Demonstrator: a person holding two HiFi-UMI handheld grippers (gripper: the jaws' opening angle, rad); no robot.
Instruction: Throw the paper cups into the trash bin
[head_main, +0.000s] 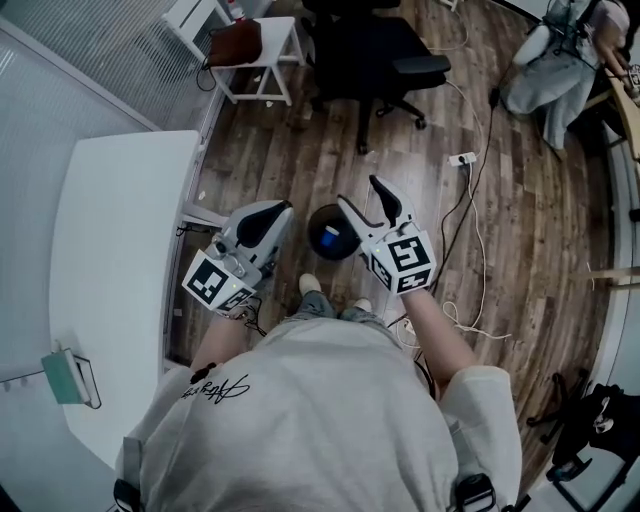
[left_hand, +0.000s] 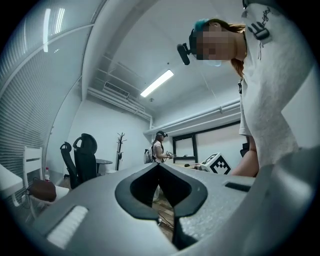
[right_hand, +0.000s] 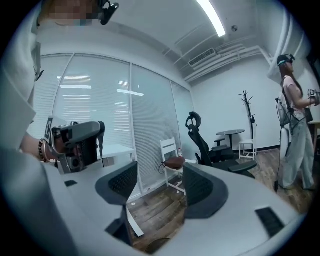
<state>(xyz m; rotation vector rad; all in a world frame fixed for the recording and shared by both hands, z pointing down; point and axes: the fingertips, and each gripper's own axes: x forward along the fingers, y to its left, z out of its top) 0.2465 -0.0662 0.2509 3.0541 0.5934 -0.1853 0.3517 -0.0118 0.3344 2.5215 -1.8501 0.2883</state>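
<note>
Head view shows the trash bin on the floor by the person's feet, and no paper cups can be seen. The right gripper hangs just beside it with jaws spread and nothing between them, likely so a cup can drop in. The left gripper has its jaws pressed together, empty.

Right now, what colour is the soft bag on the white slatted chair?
Reddish brown; the soft bag shows best in the head view.
</note>
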